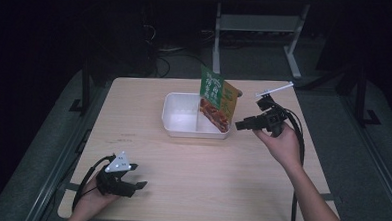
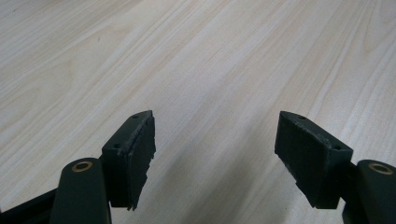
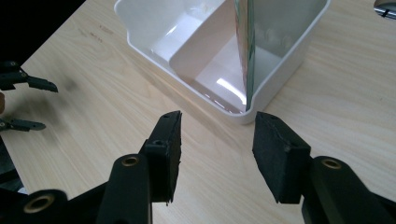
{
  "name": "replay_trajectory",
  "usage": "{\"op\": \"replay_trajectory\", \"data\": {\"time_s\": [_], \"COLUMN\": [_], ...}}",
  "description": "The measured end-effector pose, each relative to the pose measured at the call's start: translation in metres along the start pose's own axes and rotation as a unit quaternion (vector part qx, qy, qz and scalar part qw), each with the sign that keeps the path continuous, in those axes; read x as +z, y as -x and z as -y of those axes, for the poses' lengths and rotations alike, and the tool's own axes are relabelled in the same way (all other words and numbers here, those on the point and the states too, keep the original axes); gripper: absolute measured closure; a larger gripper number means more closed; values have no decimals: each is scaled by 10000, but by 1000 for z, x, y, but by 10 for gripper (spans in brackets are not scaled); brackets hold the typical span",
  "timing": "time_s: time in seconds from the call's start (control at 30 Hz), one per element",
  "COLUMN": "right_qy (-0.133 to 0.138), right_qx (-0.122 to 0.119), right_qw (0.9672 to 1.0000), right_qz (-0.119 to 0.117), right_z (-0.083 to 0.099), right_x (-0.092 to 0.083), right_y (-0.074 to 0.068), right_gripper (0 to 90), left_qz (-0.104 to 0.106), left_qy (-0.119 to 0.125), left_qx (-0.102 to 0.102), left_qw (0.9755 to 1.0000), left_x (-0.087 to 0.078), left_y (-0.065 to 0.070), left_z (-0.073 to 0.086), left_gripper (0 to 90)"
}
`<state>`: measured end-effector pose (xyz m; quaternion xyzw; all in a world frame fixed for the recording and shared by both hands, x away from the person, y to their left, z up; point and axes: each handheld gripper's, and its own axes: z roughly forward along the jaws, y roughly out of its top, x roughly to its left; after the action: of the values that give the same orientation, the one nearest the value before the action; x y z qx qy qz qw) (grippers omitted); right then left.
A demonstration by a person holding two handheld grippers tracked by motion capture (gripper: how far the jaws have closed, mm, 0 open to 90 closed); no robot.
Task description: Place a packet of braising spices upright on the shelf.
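At about seven o'clock on the pale wooden bench (image 1: 181,165), the left hand-held gripper (image 1: 139,184) is resting low over bare wood, its jaws standing wide with nothing between them.

Just past the bench's centre, toward twelve o'clock, the white plastic two-compartment tray (image 1: 176,119) is sitting flat. The green-and-orange printed food pouch (image 1: 215,97) is standing in its right-hand compartment, leaning on the right wall, its top edge pointing up and slightly toward eleven o'clock. Its long axis is running nearly upright; in the right gripper view it is showing edge-on as a thin blade (image 3: 245,51).

The pouch is looking light, flat and fairly stiff, with a glossy, probably slippery film that is likely to buckle if squeezed at mid-face. The best hold is probably the free top edge, pinched across the two flat faces well above the tray's rim.

At three o'clock of the tray, the right hand-held gripper (image 1: 238,125) is pointing toward nine o'clock at the tray's near right corner, its jaws standing moderately apart and holding nothing, the pouch not yet between them.
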<state>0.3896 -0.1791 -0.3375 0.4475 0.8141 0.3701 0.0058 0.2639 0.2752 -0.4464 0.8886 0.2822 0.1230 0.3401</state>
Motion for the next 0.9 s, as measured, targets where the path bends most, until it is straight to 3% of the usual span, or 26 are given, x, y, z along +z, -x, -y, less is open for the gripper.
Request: {"op": "replay_trajectory", "data": {"time_s": [0.5,0.9], "right_qy": [-22,-93], "right_qx": [166,120], "right_qw": [9998,9998], "right_qz": [-140,-114], "right_z": [28,45], "right_x": [10,14], "right_y": [8,6], "right_gripper": [494,480], "left_qz": [7,5], "left_qy": [-7,-16], "left_qx": [2,8], "left_qw": [10000,10000], "left_x": [1,2], "left_y": [1,1], "left_z": [-1,-1], "left_gripper": [282,282]}}
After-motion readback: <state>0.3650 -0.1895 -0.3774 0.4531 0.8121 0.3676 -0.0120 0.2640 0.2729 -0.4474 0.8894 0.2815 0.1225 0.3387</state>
